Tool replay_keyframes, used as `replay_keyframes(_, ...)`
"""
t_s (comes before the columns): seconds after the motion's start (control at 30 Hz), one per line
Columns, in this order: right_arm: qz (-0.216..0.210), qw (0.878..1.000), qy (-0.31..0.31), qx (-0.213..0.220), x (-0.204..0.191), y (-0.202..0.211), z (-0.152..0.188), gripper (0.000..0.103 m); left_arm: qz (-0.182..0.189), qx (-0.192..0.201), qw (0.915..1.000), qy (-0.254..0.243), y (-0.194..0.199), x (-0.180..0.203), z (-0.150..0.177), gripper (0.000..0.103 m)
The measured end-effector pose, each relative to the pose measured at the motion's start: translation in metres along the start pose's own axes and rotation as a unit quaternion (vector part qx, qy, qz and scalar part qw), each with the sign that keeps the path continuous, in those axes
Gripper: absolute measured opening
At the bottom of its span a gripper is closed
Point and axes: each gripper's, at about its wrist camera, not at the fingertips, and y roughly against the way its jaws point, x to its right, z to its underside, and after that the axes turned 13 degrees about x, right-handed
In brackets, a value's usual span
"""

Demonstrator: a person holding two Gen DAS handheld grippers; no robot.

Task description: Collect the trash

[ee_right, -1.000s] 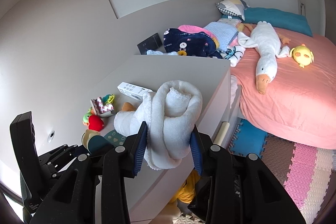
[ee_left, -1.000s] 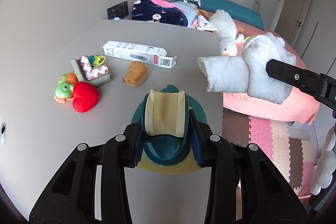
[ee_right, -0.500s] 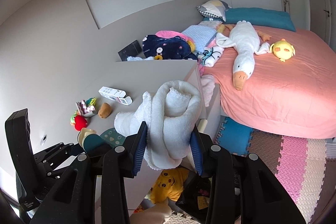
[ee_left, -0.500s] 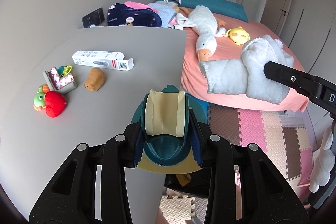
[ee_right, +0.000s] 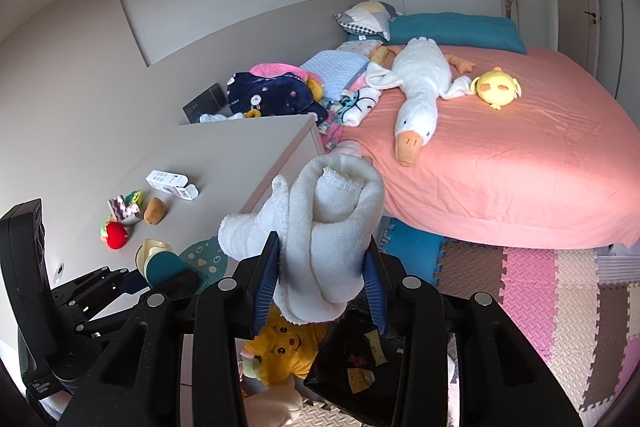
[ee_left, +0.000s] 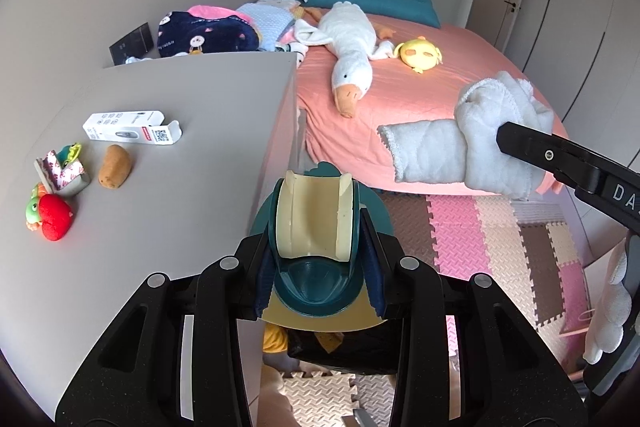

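Trash in play, two pieces, both off the desk (ee_left: 192,107) and over the floor gap by the bed (ee_right: 520,155).

Biggest first: white towel bundle (ee_right: 332,227), knotted/rolled terry cloth w/ a loose tail sticking out to one side. Right claw (ee_right: 320,279) clamped on it, blue pads squeezing the fat middle of the roll. Soft, light, squashy; it'll sag & the tail will flop, so the thick knot is the spot to hold, not the loose end. No slip worry, terry grips the pads well. In the left view the same towel bundle (ee_left: 492,139) hangs out in front of the pink bed edge.

Smaller: teal-and-cream plastic piece (ee_left: 316,227), curved like a scoop or small seat, prob. a toy part, can't say for sure at this angle. Left claw (ee_left: 316,275) clamped on its sides. Hard, smooth, light; rigid shell so no give, but slick plastic could twist between the pads. Hold across the two flat side walls as now, low near the teal base.

Below both claws: black bag (ee_right: 360,367) on the foam mat, mouth looks open, w/ a yellow plush (ee_right: 284,351) beside it. Likely the drop spot; both items sit above or near it, not yet let go.

Left on the desk, small stuff: white carton (ee_left: 128,127), brown lump (ee_left: 114,167), red plush heart (ee_left: 54,223).
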Motion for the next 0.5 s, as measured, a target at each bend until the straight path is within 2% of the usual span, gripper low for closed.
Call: replay_keyframes(0.5, 0.051, 0.998, -0.020, -0.011, 0.044, 0.002, 0.008, 0.041, 0.045, -0.028, 0.9982, -0.027, -0.025, 0.043, -0.001, 0.036)
